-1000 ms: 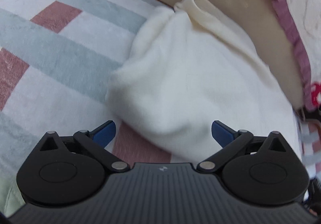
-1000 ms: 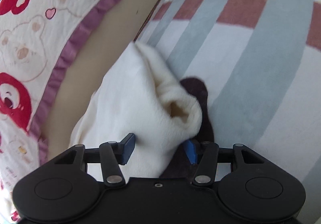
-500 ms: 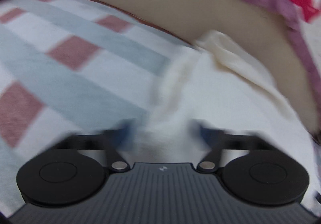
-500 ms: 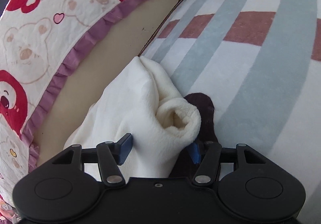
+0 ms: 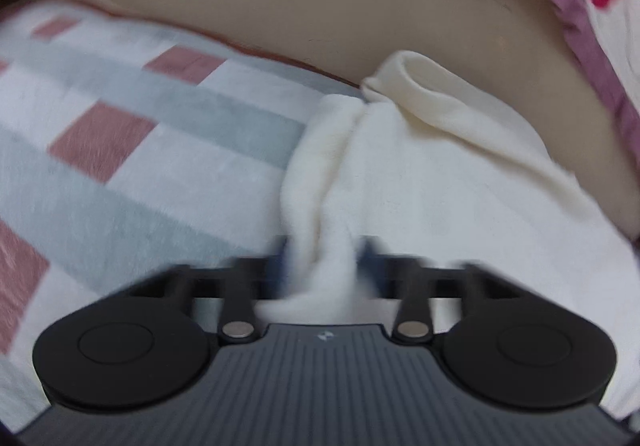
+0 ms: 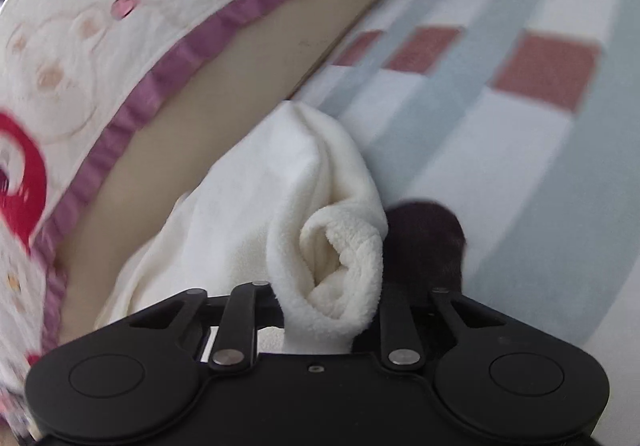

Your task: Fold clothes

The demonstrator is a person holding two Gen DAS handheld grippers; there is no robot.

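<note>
Before you lies a cream-white fleece garment (image 5: pixel 440 186) on a blanket (image 5: pixel 120 166) checked in white, grey-blue bands and dusty-red squares. A beige panel (image 5: pixel 280 6) runs behind. The quilt (image 6: pixel 100 26) is cream, printed with red bears and edged with a purple ruffle. A dark brown patch (image 6: pixel 424 238) shows beside the garment.

A checked blanket (image 5: pixel 132 166) meets a tan panel (image 5: pixel 280 6) under bear-print fabric (image 6: pixel 80 26).
</note>
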